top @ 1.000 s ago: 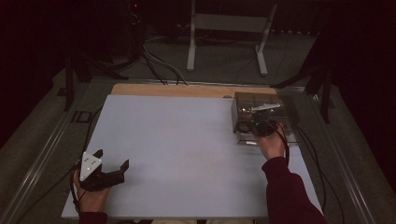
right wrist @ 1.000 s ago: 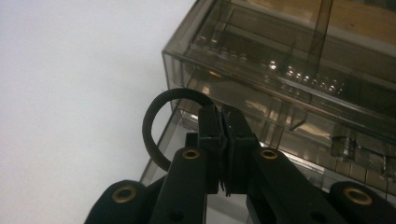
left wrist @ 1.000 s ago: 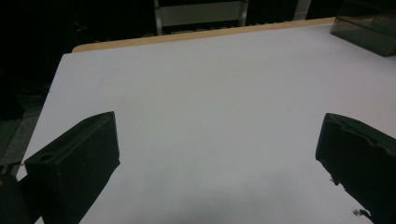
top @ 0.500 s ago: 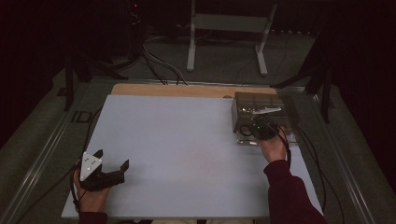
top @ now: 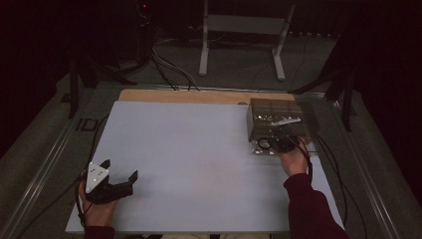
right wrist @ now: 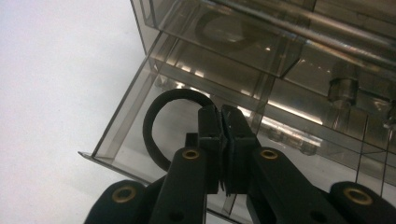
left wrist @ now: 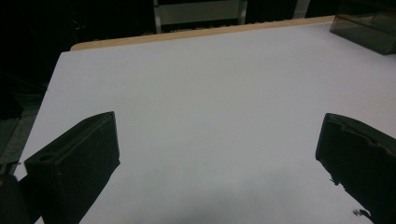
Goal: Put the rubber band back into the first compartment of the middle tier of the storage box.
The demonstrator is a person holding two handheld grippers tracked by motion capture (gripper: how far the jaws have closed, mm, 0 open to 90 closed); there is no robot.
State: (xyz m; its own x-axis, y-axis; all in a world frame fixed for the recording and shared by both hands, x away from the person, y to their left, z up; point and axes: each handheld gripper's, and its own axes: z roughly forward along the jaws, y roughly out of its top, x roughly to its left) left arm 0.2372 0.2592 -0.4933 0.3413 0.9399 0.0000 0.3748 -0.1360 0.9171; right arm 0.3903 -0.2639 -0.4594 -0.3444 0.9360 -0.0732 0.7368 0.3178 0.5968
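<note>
A clear smoky plastic drawer box (top: 278, 122) stands at the table's right, its lowest drawer (right wrist: 135, 130) pulled out. My right gripper (right wrist: 220, 112) is shut on a black rubber ring (right wrist: 156, 116), holding it over the open drawer; in the high view the ring (top: 263, 144) hangs at the drawer's front beside the right gripper (top: 284, 143). A second black ring (right wrist: 217, 30) lies in an upper drawer. My left gripper (top: 119, 183) rests near the table's front left, jaws wide apart over bare white tabletop (left wrist: 210, 102), holding nothing.
The white table (top: 189, 149) has a wooden strip (top: 199, 96) along its far edge. Cables trail off both sides. A metal stand (top: 241, 30) is on the floor behind. The box's corner (left wrist: 369, 28) shows in the left gripper view.
My right hand has shifted slightly forward toward the box with the ring, bringing it over the open drawer. The left gripper has stayed still.
</note>
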